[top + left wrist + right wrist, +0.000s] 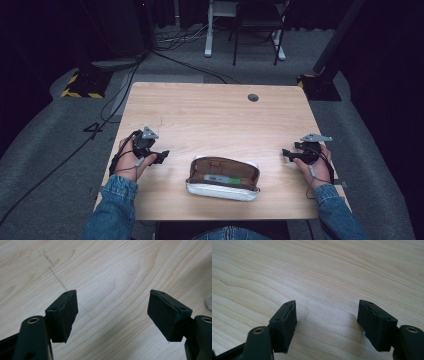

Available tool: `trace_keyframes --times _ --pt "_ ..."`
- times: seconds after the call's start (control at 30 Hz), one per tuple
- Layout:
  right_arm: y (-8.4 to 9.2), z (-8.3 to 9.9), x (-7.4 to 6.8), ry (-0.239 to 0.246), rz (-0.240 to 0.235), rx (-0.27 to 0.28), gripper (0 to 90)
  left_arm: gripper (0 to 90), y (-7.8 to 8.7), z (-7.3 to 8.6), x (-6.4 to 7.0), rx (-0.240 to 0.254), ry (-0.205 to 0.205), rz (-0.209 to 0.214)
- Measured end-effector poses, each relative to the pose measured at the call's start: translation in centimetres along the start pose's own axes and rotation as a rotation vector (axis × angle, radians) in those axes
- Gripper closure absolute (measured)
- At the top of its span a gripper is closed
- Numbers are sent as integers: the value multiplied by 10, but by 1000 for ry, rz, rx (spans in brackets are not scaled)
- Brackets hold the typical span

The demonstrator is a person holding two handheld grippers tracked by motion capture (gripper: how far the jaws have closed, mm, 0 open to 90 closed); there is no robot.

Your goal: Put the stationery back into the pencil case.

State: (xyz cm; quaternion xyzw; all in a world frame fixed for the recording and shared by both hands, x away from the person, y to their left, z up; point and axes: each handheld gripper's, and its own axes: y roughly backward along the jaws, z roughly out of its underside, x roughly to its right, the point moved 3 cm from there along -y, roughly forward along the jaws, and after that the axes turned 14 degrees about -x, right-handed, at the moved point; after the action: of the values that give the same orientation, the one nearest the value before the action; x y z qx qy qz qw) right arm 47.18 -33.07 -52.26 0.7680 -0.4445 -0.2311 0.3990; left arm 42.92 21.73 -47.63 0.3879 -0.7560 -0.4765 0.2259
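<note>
Both claws open, empty; pouch (223, 177) unzipped btwn them.

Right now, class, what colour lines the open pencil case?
Brown lining, clearest in the high view.

The high view is dim and soft, with the far room falling to near black; only the pale wood table (215, 115) catches even overhead light, without glare. Fine detail there is smeared and low in resolution. In the left gripper view and the right gripper view the light is brighter and diffuse: the wood grain is fairly sharp, while the near black fingers (62, 315) look slightly soft. A faint shadow lies beside the right-hand finger (375, 323) in the right gripper view.
</note>
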Motion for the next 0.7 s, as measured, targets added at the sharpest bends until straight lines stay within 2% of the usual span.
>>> trace_keyframes --times 0.03,0.1,0.17,0.2,0.33,0.57,0.7 --pt "0 0 0 0 0 0 320 248 0 0 0 0 0 0" --pt "0 0 0 0 0 0 320 236 -6 5 -6 -1 31 -10" --pt "0 0 0 1 0 0 320 230 -8 7 -8 -6 33 -11" --pt "0 0 0 0 0 0 320 228 -12 10 -11 -38 34 -21" --pt "0 0 0 0 0 0 320 217 -18 14 -14 -63 38 -34" --pt "0 0 0 0 0 0 319 193 -26 20 -20 -64 61 -22" --pt "0 0 0 0 0 0 320 172 -32 22 -22 -69 97 -17"
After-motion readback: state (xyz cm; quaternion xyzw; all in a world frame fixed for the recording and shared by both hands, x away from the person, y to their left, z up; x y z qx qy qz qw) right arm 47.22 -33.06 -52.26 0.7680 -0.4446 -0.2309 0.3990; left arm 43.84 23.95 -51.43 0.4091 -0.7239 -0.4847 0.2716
